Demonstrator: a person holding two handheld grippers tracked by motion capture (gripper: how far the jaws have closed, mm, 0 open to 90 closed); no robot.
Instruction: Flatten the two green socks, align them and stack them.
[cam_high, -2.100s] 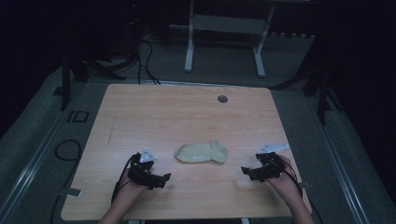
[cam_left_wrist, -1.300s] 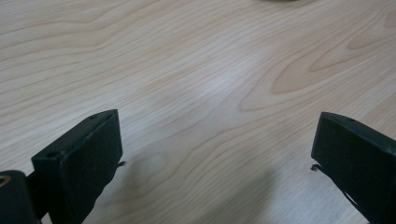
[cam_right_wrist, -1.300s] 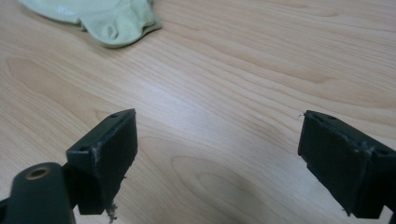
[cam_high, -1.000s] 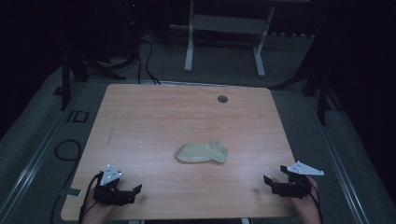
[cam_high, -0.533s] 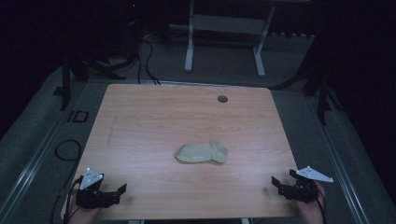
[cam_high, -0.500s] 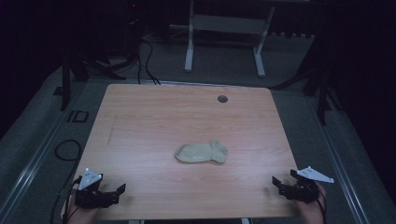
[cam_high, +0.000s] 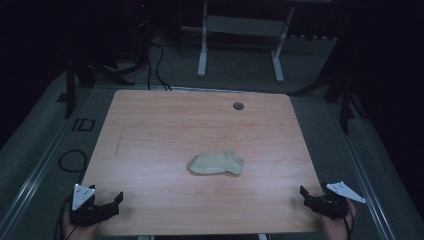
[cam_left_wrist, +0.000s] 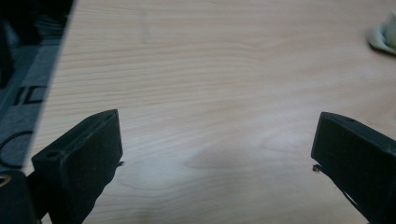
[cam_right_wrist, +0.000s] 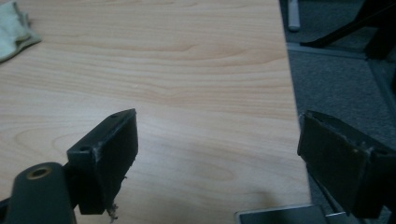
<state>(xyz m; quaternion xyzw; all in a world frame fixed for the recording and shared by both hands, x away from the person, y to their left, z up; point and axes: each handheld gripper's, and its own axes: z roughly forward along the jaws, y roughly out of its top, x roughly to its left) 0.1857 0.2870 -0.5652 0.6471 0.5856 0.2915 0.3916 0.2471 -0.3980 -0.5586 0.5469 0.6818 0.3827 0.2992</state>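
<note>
A pale green folded sock (cam_high: 216, 163) lies near the middle of the wooden table (cam_high: 165, 130). My left gripper (cam_high: 116, 201) rests at the table's near left corner, open, nothing between its jaws. At the near right corner my right gripper (cam_high: 305, 194) is open and empty too. In the left gripper view the sock (cam_left_wrist: 385, 36) peeks in at the top right, far from the gripper (cam_left_wrist: 215, 151). In the right gripper view the sock (cam_right_wrist: 14, 29) sits at the top left, well away from the gripper (cam_right_wrist: 217, 149).
A small dark round cap (cam_high: 238, 105) sits near the table's far edge. The right table edge (cam_right_wrist: 292, 93) drops to grey carpet. A white desk frame (cam_high: 240, 30) stands behind the table, with cables (cam_high: 155, 60) on the floor at the back left.
Both grippers have drawn back from beside the sock to the near corners of the table, the left going left and the right going right. The sock has stayed put.
</note>
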